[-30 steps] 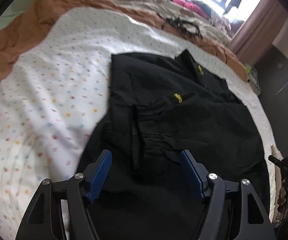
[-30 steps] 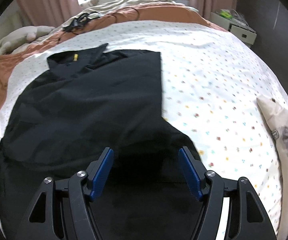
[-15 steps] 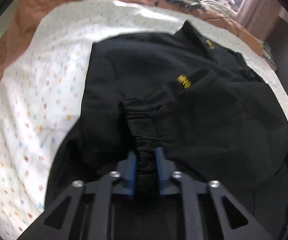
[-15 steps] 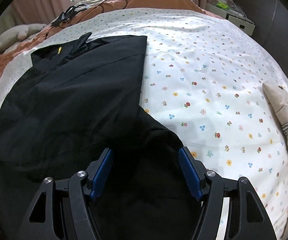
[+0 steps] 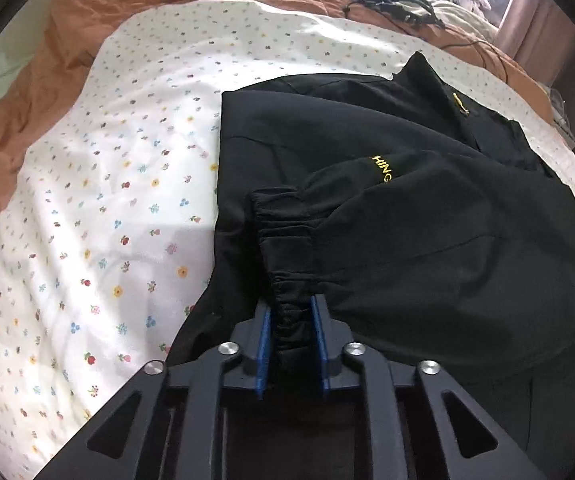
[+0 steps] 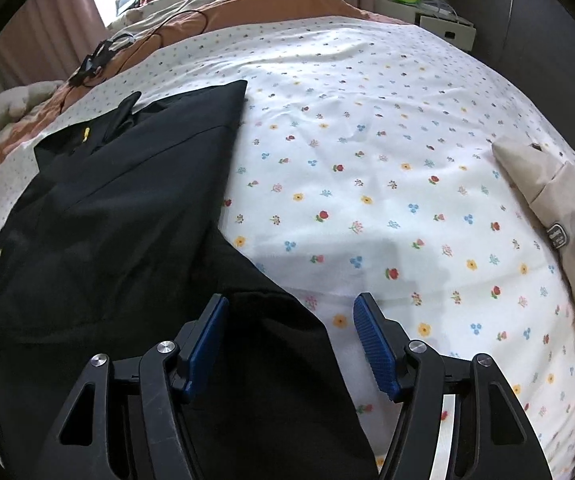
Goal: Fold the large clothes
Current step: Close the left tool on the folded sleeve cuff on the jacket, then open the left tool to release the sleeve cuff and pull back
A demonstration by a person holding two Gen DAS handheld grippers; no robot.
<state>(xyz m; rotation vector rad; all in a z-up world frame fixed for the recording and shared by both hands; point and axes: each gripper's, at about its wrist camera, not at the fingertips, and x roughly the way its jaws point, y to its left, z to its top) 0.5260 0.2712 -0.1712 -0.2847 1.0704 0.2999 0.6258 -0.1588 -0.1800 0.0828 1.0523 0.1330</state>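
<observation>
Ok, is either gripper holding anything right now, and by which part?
The left gripper grips the black jacket by its elastic sleeve cuff. The right gripper is open, holding nothing.

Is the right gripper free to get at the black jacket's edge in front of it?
Probably yes: the right gripper is open, holding nothing, and the black jacket edge lies uncovered between its fingers.

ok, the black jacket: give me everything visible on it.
The black jacket looks like thin, smooth woven fabric and lies spread on the floral sheet, collar away from the cameras. It has yellow embroidered lettering and a yellow zip pull. One sleeve is folded across the body, its elastic cuff pinched in the left gripper. The right gripper hovers open over the hem.
</observation>
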